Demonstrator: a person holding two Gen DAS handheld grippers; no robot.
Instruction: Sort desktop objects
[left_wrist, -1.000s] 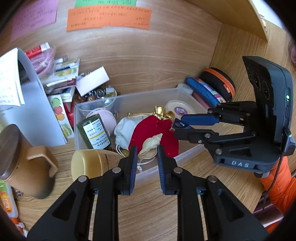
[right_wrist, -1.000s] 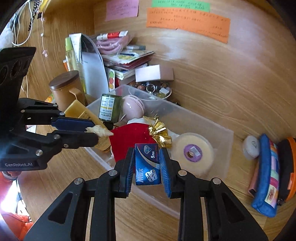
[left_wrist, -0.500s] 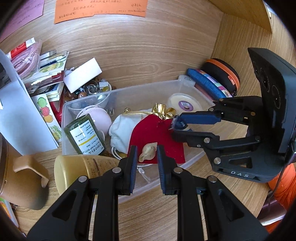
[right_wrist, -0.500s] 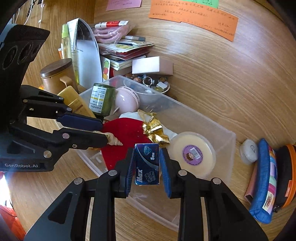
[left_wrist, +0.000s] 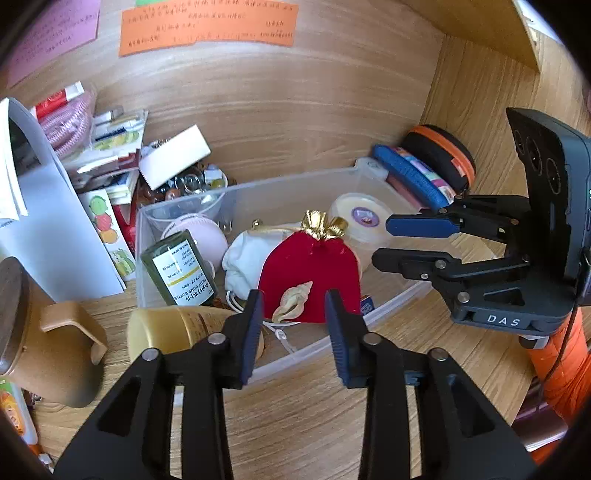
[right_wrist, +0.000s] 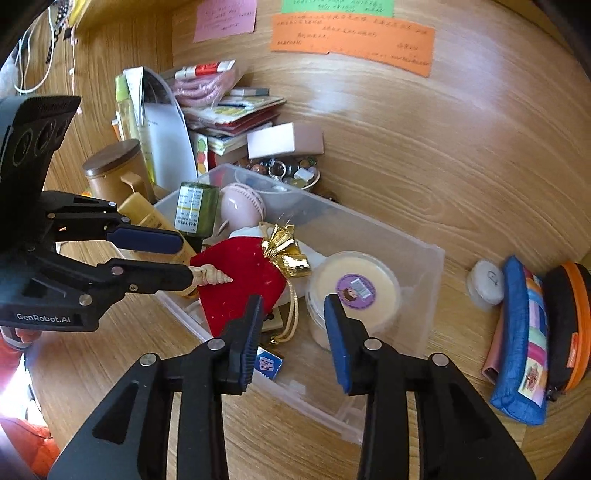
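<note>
A clear plastic bin (left_wrist: 391, 299) (right_wrist: 424, 291) on the wooden desk holds a red velvet pouch (left_wrist: 308, 273) (right_wrist: 240, 284), a green bottle (left_wrist: 179, 269), a pink round item (right_wrist: 242, 205), a white cloth bag (left_wrist: 243, 266) and a round cream tub (right_wrist: 354, 291). A seashell (left_wrist: 293, 301) (right_wrist: 210, 276) lies on the red pouch. A small blue packet (right_wrist: 269, 363) lies in the bin's front corner. My left gripper (left_wrist: 293, 321) is open above the shell. My right gripper (right_wrist: 293, 328) is open and empty above the bin.
A brown lidded mug (left_wrist: 40, 332) and a yellow bottle (left_wrist: 177, 326) stand left of the bin. Papers, booklets and a bowl of trinkets (right_wrist: 291, 173) crowd the back. A blue pouch (right_wrist: 524, 343), an orange-black case (right_wrist: 569, 325) and a small white disc (right_wrist: 485, 282) lie right.
Both grippers have opened. The left one let the seashell down onto the red pouch. The right one dropped the blue packet into the bin's front corner.
</note>
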